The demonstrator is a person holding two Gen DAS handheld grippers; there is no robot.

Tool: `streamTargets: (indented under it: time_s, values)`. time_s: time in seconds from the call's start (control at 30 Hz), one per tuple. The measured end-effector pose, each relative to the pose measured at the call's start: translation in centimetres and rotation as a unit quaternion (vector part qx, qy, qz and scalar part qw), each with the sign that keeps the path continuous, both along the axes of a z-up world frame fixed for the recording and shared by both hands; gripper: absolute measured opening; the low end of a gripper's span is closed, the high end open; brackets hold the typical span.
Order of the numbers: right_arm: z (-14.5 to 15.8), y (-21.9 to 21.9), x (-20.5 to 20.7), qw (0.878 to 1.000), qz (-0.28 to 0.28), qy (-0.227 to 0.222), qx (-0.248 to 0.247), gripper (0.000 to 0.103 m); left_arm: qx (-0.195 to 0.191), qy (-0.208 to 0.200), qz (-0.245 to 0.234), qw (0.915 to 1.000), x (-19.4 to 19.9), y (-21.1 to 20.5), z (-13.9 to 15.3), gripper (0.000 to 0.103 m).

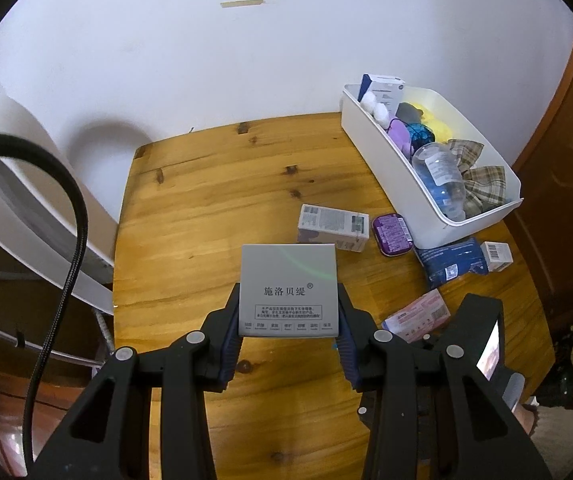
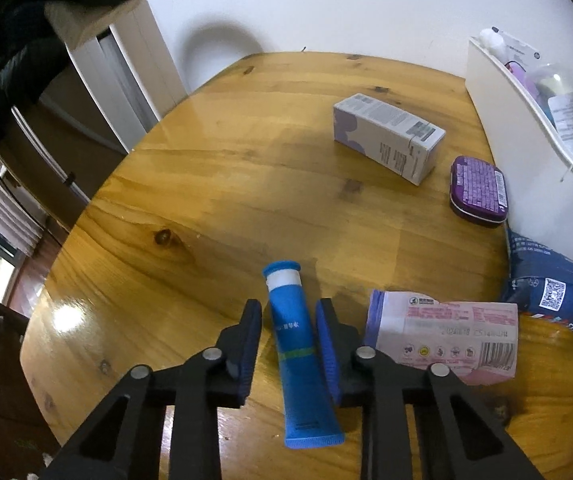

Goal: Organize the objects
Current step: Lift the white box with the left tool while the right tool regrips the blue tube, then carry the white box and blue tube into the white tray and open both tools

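The left gripper (image 1: 288, 312) pinches a flat grey box (image 1: 288, 290) above the wooden table (image 1: 206, 200). The right gripper (image 2: 288, 320) straddles a blue tube (image 2: 294, 344) lying on the table, left pad clear, jaws partly spread.

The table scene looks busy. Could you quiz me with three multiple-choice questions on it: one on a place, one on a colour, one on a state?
1. Where is the purple tin?
A. in the bin
B. on the table beside the white bin
C. in a gripper

2. What colour is the tube?
A. blue
B. red
C. green

3. What is the left gripper doing?
A. hanging empty
B. gripping a grey box
C. gripping a bottle

Answers: 1 B, it lies on the wood by the bin wall. 2 A, body and cap are blue. 3 B, both pads press the box's sides.
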State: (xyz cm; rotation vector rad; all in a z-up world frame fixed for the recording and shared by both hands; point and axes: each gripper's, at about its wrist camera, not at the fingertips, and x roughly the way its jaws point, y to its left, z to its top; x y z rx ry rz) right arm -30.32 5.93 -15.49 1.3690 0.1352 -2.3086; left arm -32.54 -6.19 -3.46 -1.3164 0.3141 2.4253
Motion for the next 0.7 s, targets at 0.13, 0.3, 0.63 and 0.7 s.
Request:
streamTargets:
  time_s: [0.13,0.3,0.63,0.7]
  values:
    - [0.0,0.2,0.0,1.0,0.0,-0.001,-0.005,0.02,-0.005,0.002,-0.012,0.9999,-0.1,1.1,0.2,0.044]
    - [0.4,0.9,0.3,1.0,-0.006,-0.004,-0.027,0.02,-0.01,0.013,-0.031,0.9994,-0.1,2.9,1.4,0.044]
    - [7.2,6.5,0.9,0.991,-0.068,0.053,-0.105,0.02,-0.018,0.048,-0.092,0.9945,-0.3,9.2,4.6,0.044]
    - [9.0,8.5,0.5,0.987,-0.093,0.07,-0.113,0.02,-0.021,0.053,-0.107,0.9926,-0.6,11.4,5.2,0.044]
